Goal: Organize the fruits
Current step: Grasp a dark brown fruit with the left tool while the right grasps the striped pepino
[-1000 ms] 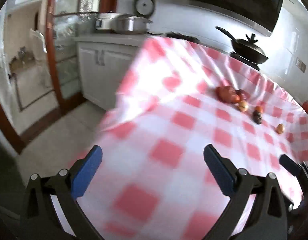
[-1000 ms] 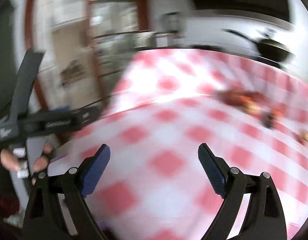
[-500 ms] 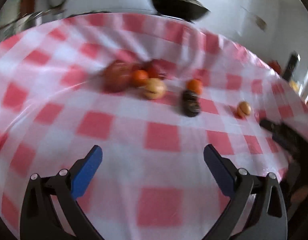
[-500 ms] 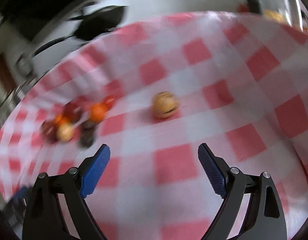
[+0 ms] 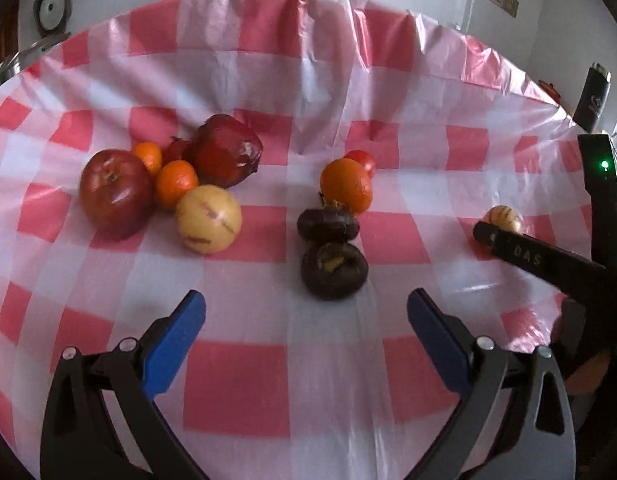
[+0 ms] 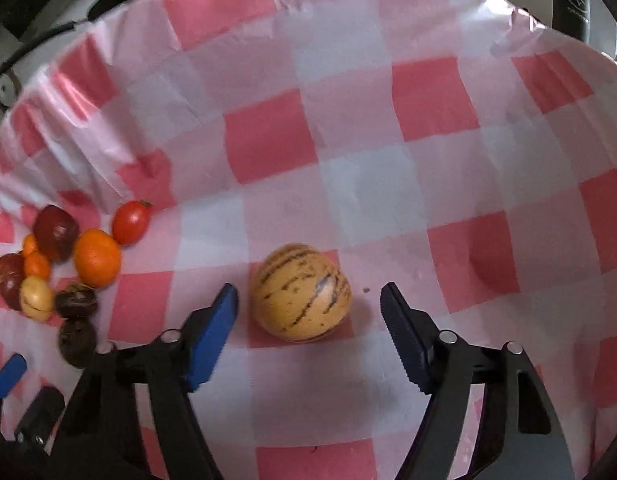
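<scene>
Right gripper [image 6: 308,312] fingers (wide before) closing around striped melon [image 6: 301,292].

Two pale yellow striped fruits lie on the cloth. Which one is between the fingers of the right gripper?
The lone striped fruit, far from the pile. The right gripper is closing around it, pads not yet touching. The other striped fruit lies against the apple.

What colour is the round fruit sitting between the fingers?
Tan-yellow with dark purple-brown stripes; the striped fruit shows best in the right wrist view.
</scene>
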The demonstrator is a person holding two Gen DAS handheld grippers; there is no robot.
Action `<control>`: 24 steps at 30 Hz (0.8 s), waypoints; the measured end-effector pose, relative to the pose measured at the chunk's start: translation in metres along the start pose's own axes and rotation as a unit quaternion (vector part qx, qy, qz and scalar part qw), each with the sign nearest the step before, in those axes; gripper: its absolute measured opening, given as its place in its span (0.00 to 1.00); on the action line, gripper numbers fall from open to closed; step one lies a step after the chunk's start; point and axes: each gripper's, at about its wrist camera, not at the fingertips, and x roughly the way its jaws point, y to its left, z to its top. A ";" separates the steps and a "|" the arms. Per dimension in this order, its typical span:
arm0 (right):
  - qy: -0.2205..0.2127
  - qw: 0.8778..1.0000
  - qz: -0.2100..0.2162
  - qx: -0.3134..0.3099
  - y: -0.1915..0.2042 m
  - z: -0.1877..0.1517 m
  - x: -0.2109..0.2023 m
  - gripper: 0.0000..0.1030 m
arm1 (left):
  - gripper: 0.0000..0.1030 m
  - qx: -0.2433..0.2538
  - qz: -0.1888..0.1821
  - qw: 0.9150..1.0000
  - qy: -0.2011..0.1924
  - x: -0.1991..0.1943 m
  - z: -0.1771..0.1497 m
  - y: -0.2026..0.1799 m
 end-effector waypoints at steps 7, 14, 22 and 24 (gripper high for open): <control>-0.005 1.000 0.003 0.003 0.005 0.000 0.002 0.45 | 0.65 0.001 -0.002 0.999 0.034 0.030 0.014 -0.001; -0.006 1.000 0.009 0.009 0.002 -0.007 -0.002 0.45 | 0.42 0.056 0.023 0.997 0.040 0.039 0.016 -0.024; -0.006 1.000 0.012 0.012 -0.008 -0.012 -0.003 0.45 | 0.41 0.012 -0.038 0.999 0.033 0.037 0.017 -0.002; -0.006 1.000 0.011 0.011 -0.010 -0.012 -0.003 0.45 | 0.41 -0.001 -0.053 0.998 0.031 0.038 0.018 0.006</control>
